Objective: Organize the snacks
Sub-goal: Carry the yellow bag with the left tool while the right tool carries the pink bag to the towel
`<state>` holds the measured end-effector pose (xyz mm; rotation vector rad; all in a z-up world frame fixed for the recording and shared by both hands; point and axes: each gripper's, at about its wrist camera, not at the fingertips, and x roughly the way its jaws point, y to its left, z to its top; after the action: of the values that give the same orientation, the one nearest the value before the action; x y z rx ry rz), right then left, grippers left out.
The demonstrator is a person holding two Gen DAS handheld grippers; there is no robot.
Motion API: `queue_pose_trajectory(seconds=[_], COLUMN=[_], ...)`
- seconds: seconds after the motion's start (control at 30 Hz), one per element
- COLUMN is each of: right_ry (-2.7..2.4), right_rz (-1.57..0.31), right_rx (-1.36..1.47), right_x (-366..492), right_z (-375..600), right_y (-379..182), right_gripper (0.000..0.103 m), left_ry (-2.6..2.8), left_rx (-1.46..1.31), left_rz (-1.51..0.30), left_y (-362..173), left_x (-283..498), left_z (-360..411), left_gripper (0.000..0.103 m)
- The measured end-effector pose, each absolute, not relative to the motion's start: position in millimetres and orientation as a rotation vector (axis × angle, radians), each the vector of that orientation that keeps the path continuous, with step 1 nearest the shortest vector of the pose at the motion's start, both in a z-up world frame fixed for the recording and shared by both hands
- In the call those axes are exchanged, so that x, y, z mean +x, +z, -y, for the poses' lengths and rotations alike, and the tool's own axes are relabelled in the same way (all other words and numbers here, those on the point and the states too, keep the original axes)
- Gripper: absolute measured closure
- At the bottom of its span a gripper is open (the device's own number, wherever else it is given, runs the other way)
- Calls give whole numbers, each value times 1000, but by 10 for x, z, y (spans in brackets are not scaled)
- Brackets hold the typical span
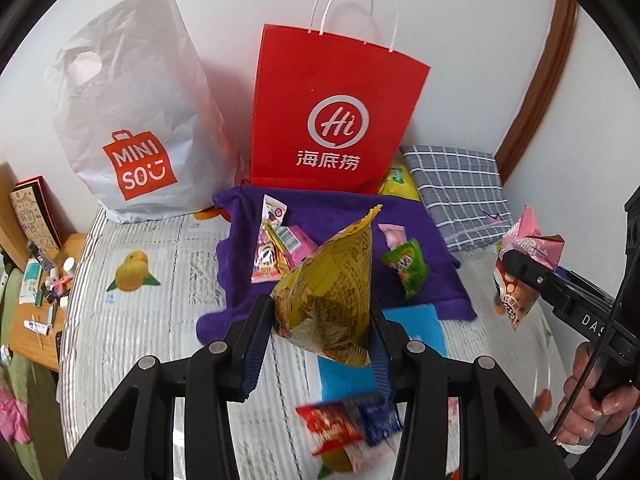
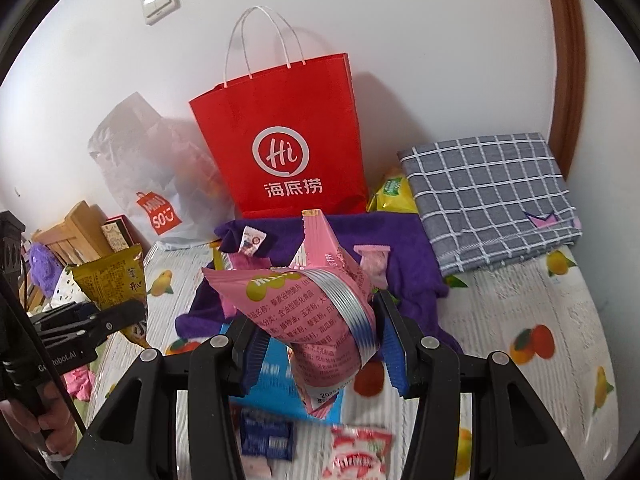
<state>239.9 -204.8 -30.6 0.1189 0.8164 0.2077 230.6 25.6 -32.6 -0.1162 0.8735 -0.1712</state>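
While both packets hang above the bed [image 1: 132, 320], the left hand-held gripper [image 1: 320, 320] is clamped on a yellow snack bag [image 1: 332, 296] and the right hand-held gripper [image 2: 316, 332] is squeezing a pink snack bag [image 2: 308, 308]. More snacks lie on a purple towel [image 1: 340, 216] toward the bed's far edge, right in front of a red Haidilao paper bag [image 1: 332, 116] and a white Miniso bag [image 1: 132, 112] by the wall.
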Motion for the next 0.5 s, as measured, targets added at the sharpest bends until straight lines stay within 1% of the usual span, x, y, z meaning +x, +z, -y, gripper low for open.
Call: queue_pose_trajectory(seconds=[0.3, 0.5], right_ry=[220, 206], right_rz=[-840, -846], right_rx=[104, 98], right_x=[2899, 3252], right_z=[2005, 2045], right_y=[-542, -604], right_gripper=[54, 54], left_ry=[-171, -167], left_rx=[-109, -102], left_rz=[-891, -889], left_y=[-521, -552], left_x=[2847, 3125], left_z=[-180, -172], left_gripper=[60, 60])
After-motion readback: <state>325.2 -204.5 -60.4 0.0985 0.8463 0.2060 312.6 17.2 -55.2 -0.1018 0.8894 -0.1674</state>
